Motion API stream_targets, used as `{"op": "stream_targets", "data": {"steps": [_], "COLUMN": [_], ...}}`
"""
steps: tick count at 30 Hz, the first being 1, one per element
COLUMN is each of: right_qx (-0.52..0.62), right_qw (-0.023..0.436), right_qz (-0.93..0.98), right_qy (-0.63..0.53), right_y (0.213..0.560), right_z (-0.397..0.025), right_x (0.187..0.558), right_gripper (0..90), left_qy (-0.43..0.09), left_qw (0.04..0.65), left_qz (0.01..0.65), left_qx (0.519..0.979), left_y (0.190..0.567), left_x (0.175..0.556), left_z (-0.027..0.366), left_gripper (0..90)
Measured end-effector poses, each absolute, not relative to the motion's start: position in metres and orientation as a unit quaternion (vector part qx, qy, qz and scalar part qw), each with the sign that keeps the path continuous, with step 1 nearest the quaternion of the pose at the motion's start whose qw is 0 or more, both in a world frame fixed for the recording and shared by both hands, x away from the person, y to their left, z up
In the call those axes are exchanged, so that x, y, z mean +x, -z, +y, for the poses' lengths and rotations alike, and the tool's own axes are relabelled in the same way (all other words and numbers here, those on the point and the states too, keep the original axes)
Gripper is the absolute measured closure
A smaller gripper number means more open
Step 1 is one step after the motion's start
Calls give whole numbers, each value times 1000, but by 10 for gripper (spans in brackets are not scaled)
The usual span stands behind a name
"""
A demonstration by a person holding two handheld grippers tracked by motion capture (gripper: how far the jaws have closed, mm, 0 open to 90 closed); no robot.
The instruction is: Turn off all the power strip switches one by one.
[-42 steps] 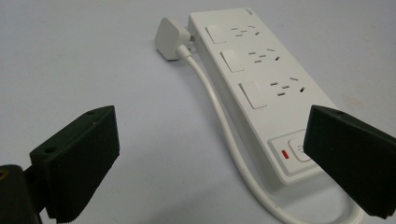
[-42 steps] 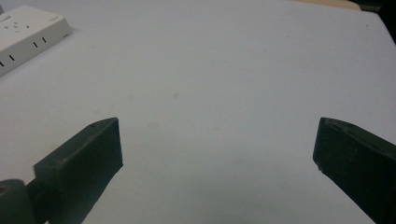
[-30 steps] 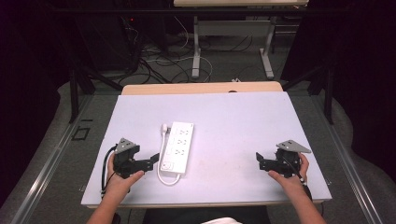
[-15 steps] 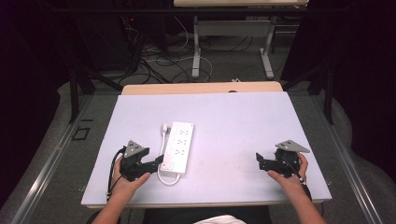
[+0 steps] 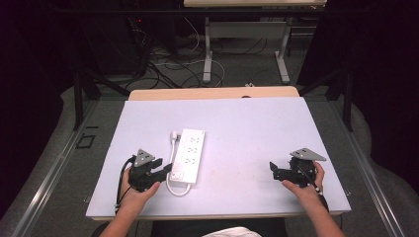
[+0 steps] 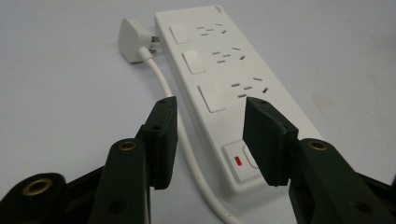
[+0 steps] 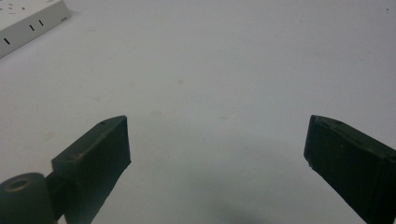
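A white power strip [image 5: 188, 154] lies on the pale table [image 5: 247, 128], with its white cord [image 5: 173, 185] looping round the near end and its plug [image 5: 174, 135] beside the far end. In the left gripper view the strip [image 6: 233, 88] shows several sockets and a red-marked switch [image 6: 240, 159] at the near end; the cord [image 6: 187, 154] runs between the jaws. My left gripper [image 5: 167, 169] stands open just left of the strip's near end, [image 6: 210, 135] nothing clamped. My right gripper [image 5: 272, 169] is open over bare table at the right, [image 7: 217, 140] far from the strip [image 7: 28, 23].
The table's front edge runs just below both hands. A wooden strip [image 5: 212, 93] borders the far edge. Beyond it on the floor are desk legs [image 5: 207, 49] and tangled cables [image 5: 163, 64]. Dark frame rails stand at both sides.
My left gripper has moved right, toward the near end of the power strip. The right gripper has stayed where it was.
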State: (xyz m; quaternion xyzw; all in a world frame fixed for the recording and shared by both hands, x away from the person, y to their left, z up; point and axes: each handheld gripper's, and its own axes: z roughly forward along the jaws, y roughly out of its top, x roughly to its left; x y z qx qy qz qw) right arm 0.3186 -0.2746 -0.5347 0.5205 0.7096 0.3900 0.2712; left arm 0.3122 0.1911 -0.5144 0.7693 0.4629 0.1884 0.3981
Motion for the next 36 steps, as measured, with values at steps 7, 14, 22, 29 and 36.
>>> {"op": "stream_targets", "data": {"steps": [7, 14, 22, 29, 36], "right_qx": [525, 524, 524, 525, 525], "right_qw": [260, 256, 255, 254, 249], "right_qz": [710, 713, 713, 713, 718], "right_qy": [-391, -390, -391, -389, -384], "right_y": [537, 538, 538, 539, 541], "right_z": [-275, -276, -275, -276, -275], "right_x": [321, 323, 323, 323, 324], "right_gripper": [66, 68, 68, 69, 70], "left_qy": [-163, -157, -146, -136, -131], "left_qw": [395, 392, 384, 373, 357], "left_qz": [472, 454, 431, 415, 415], "left_qx": [771, 785, 804, 819, 826], "left_y": [519, 520, 523, 527, 531], "left_x": [316, 317, 317, 317, 320], "left_z": [192, 187, 177, 166, 162], "left_gripper": [635, 767, 900, 900, 900]}}
